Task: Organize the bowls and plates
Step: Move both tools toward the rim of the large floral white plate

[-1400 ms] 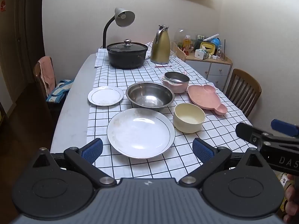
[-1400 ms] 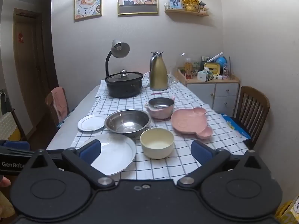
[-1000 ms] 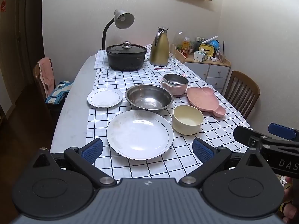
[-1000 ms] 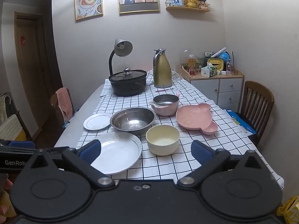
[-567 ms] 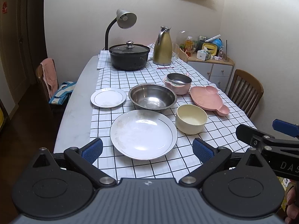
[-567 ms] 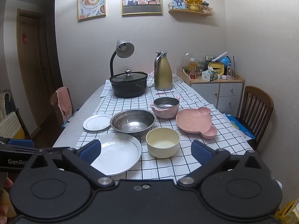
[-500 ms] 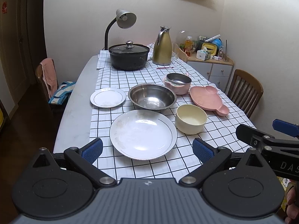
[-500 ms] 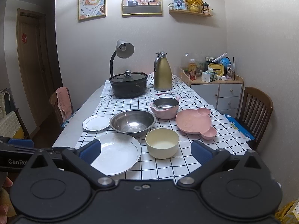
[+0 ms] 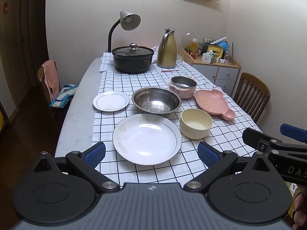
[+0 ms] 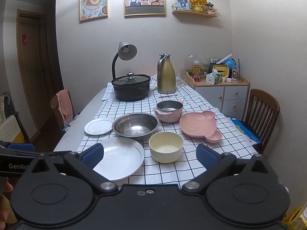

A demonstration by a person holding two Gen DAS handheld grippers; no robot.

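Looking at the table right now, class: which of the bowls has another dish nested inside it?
The pink bowl with a steel bowl set inside it; the big steel bowl and cream bowl hold no dish.

Left gripper [image 9: 151, 152] jaws wide apart (holding nothing) above the large white plate [image 9: 146, 139].

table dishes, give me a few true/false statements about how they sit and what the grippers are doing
1. The cream bowl sits inside the steel bowl. False: it stands apart on the cloth, nearer the camera.
2. A small steel bowl rests in the pink pot. True.
3. The left gripper is shut on the large white plate. False: open, holding nothing.
4. The black pot has its lid on. True.
5. The right gripper is open and empty. True.
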